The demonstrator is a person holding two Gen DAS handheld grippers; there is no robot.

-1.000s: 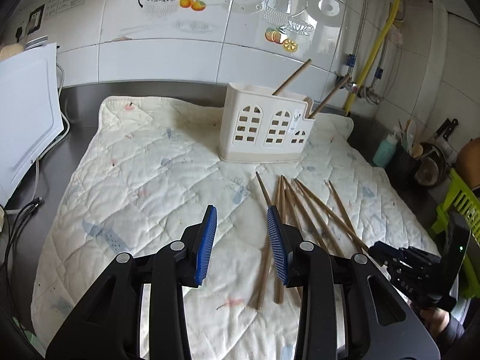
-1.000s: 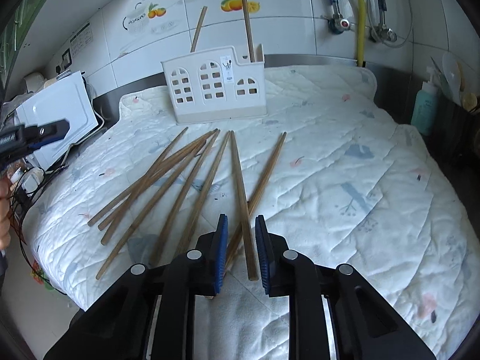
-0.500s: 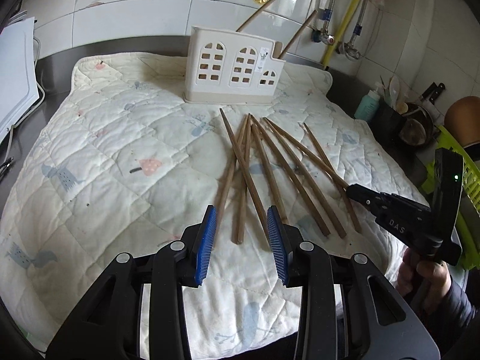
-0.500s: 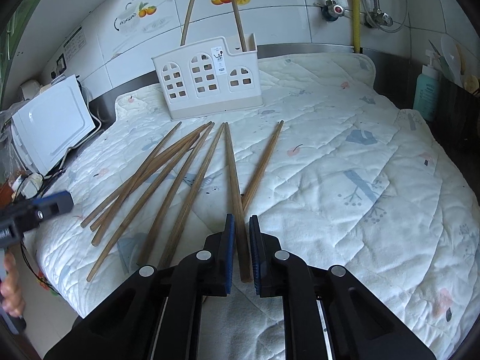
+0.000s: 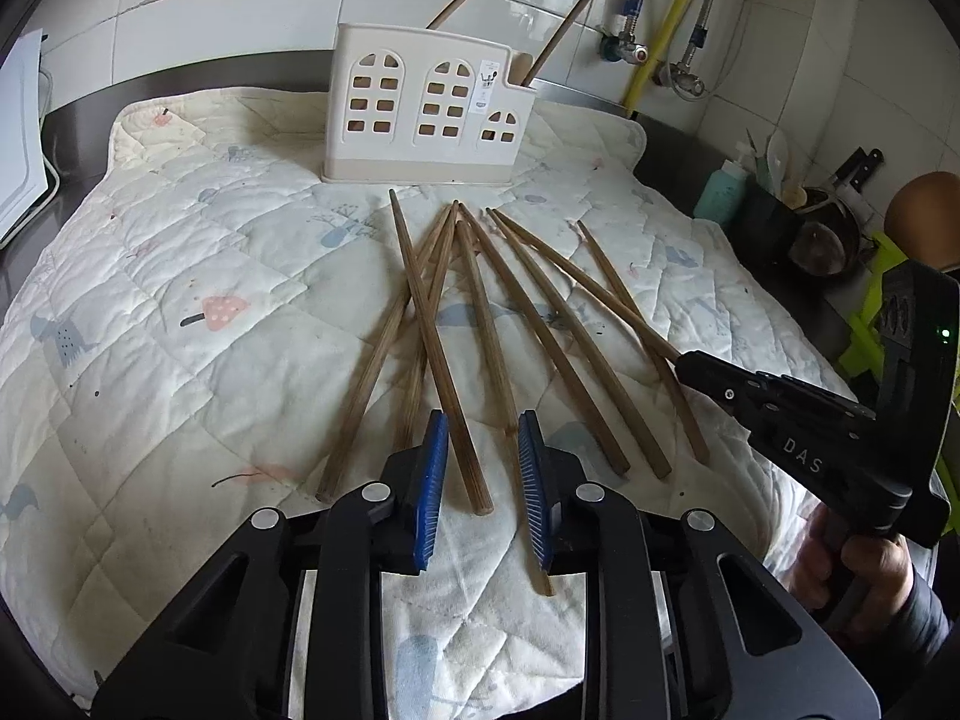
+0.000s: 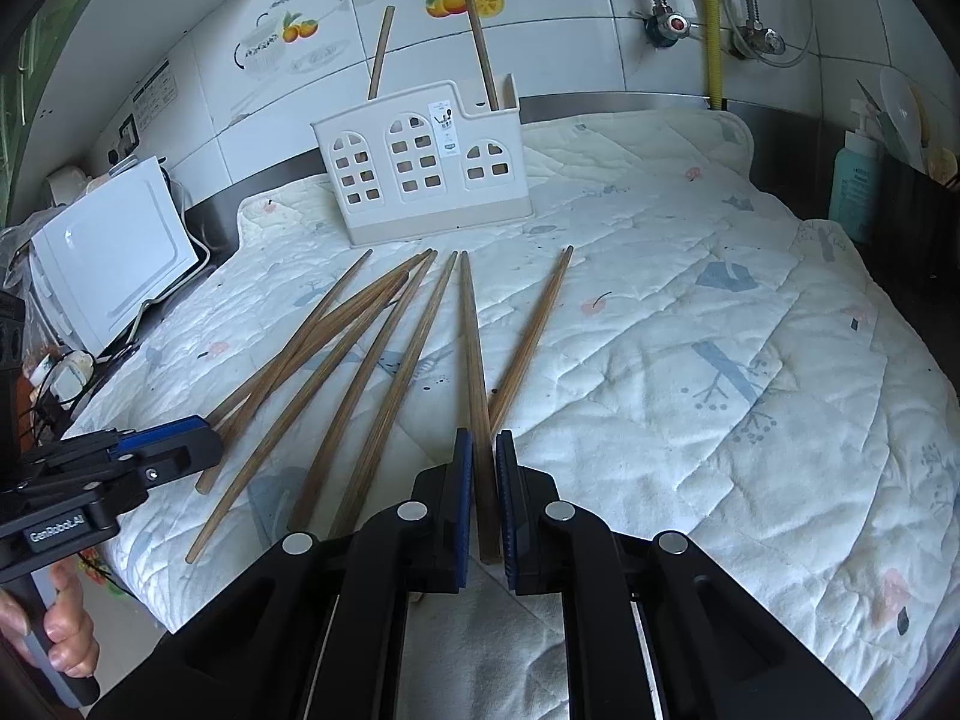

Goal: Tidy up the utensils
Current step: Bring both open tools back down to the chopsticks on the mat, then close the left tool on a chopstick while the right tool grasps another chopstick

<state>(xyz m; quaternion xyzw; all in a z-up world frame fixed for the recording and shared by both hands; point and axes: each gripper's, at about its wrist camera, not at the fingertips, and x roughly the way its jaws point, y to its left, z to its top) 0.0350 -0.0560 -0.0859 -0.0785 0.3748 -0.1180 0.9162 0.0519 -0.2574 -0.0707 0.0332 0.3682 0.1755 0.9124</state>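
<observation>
- Wooden chopsticks (image 5: 480,324) lie fanned on a quilted mat (image 5: 180,276), thin tips toward the holder (image 5: 429,108), thick ends toward the cameras.
- One chopstick (image 6: 474,372) runs straight back between the right gripper's (image 6: 483,501) blue pads (image 6: 461,504); the jaws stand narrow, close on either side of its thick end, and look to be pinching it.
- Just to the right of that stick, another chopstick (image 6: 531,336) lies slanted, its near end beside the held one.
- The left gripper (image 5: 483,492) is set low over the near ends of the fan, jaws moderately wide; one stick's (image 5: 438,360) thick end lies in the gap without touching either pad (image 5: 432,492).
- In the right view, the left gripper's tip (image 6: 162,450) sits at the near ends of the leftmost sticks.
- The white holder, pierced with window-shaped holes, stands upright at the mat's far edge; two chopsticks (image 6: 480,42) lean out of it.
- Behind it is a tiled wall (image 6: 540,18) with fruit decals.
- A white appliance (image 6: 108,252) sits left of the mat; a teal bottle (image 6: 855,186) stands to its right.
</observation>
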